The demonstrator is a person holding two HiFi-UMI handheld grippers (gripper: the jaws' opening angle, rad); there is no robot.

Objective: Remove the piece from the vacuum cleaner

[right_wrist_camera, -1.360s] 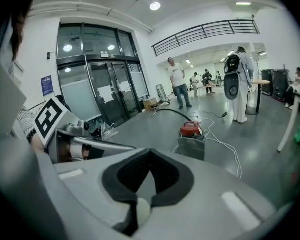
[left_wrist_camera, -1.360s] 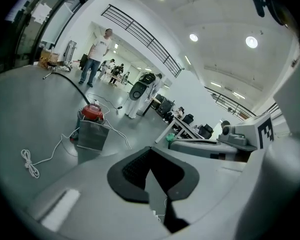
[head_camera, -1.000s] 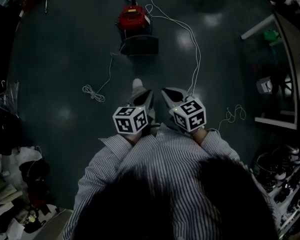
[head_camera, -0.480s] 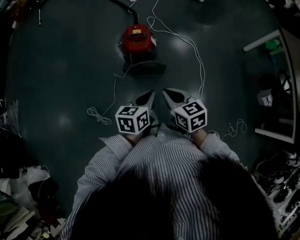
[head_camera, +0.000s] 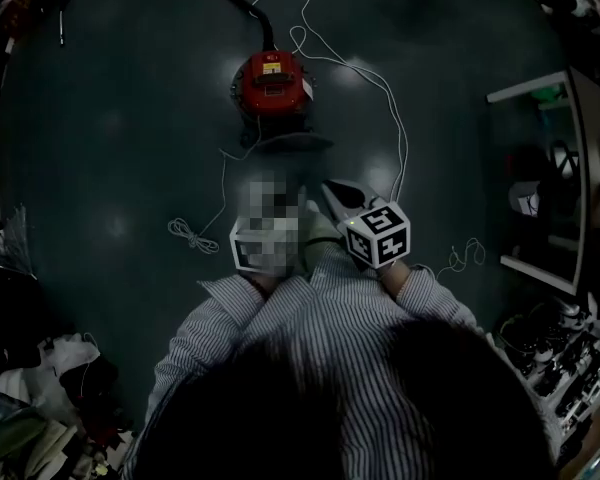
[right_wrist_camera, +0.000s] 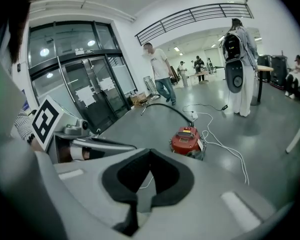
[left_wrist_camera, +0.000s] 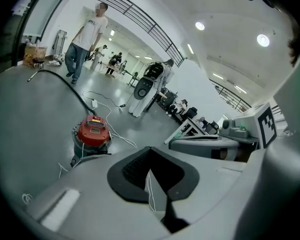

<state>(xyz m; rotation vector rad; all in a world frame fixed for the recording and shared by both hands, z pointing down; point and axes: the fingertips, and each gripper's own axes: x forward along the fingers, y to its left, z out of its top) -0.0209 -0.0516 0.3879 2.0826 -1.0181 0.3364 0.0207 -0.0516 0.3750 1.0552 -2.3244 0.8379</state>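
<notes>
Head view looks down on the red vacuum cleaner [head_camera: 272,83], which stands on the dark floor [head_camera: 130,138] well ahead of both grippers. Its black hose [right_wrist_camera: 163,104] curves away behind it, and a white cable [head_camera: 400,118] trails past on the right. The left gripper [left_wrist_camera: 150,150] and the right gripper [right_wrist_camera: 150,152] each have their jaws closed tip to tip, with nothing between them.

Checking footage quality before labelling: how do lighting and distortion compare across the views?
Head view: dim, underexposed, soft glare spots on the glossy dark floor, mosaic patch mid-frame. Left gripper view and right gripper view: bright, strongly fisheye-curved, red round vacuum cleaner sharp.
</notes>
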